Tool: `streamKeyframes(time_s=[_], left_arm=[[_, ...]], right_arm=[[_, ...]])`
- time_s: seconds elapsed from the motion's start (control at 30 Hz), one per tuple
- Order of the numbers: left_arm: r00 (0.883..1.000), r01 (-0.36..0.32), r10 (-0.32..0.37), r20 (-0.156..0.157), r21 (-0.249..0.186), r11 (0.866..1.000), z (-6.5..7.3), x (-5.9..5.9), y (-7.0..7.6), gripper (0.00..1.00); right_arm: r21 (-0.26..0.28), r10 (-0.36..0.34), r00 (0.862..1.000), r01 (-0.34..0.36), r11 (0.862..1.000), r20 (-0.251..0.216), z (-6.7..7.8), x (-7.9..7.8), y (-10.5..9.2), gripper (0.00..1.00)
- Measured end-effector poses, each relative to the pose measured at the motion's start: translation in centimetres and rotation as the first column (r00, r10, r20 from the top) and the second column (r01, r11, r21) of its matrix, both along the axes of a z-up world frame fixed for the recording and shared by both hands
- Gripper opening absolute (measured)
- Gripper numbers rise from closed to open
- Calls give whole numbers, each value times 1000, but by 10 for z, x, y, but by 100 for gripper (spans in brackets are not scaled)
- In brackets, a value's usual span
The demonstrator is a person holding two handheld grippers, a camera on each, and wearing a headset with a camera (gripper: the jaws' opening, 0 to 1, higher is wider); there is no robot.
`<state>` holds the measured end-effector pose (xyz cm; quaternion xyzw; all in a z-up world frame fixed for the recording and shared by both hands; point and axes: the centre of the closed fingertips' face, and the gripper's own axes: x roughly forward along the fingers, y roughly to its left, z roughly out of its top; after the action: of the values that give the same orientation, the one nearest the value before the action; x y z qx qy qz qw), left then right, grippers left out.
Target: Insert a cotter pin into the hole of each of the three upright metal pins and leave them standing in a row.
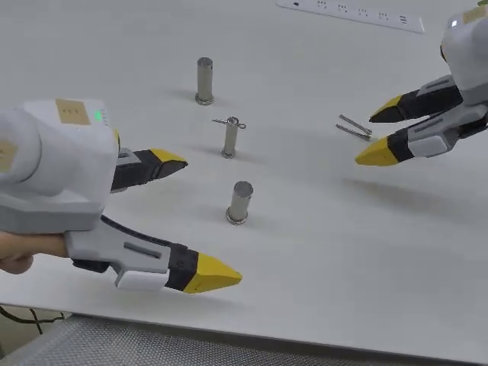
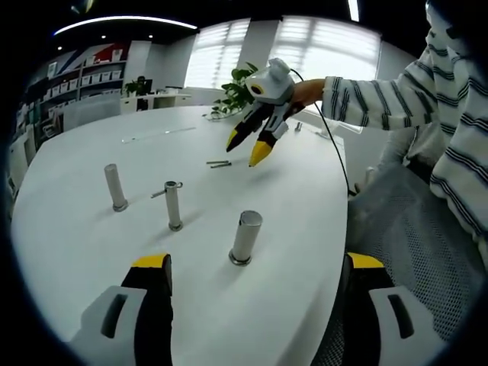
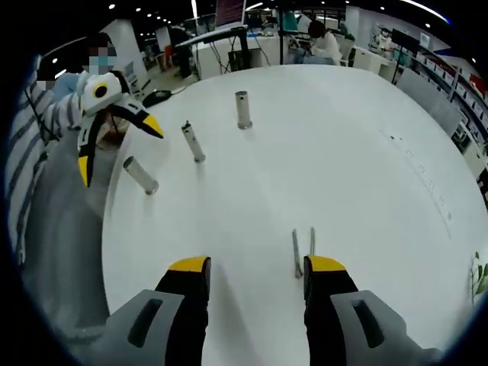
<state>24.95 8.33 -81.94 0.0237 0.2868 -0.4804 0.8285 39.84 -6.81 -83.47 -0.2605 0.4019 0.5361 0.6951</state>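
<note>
On a white table (image 1: 343,252), three upright metal pins in a row, the middle pin (image 1: 230,141) already carrying a cotter pin (image 1: 229,122) crosswise through its top hole. Beyond the middle pin, a far pin (image 1: 204,80) with nothing through it. On the near side of the middle pin, a near pin (image 1: 240,202), likewise bare by the look of it. Well to the right of the middle pin, two loose cotter pins (image 1: 354,127) flat on the table, side by side. Just past those, farther still from the middle pin, the right gripper (image 1: 366,139), jaws apart and holding nothing, tips aimed toward the row. In the right gripper view, the loose cotter pins just ahead of the right-hand jaw tip, long axes roughly in line with the jaws rather than across them. To the near left of the middle pin, the left gripper (image 1: 211,220), jaws wide apart and empty, the near pin just ahead of the gap and untouched. By these pictures, one of three done. Next, probably, picking up a loose cotter pin, a job for the nearer right gripper, likely after a small sideways shift to bring one thin pin between the jaws. Left gripper well placed for steadying the near pin.
</note>
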Motion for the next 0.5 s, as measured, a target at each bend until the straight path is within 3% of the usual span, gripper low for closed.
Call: streamKeyframes(time_s=[0.5], left_arm=[[1000,-7,7,-17,-4,1000,-3,-2,1,90]], right_arm=[[-82,49,998,-51,995,-30,-21,8,-2,42]])
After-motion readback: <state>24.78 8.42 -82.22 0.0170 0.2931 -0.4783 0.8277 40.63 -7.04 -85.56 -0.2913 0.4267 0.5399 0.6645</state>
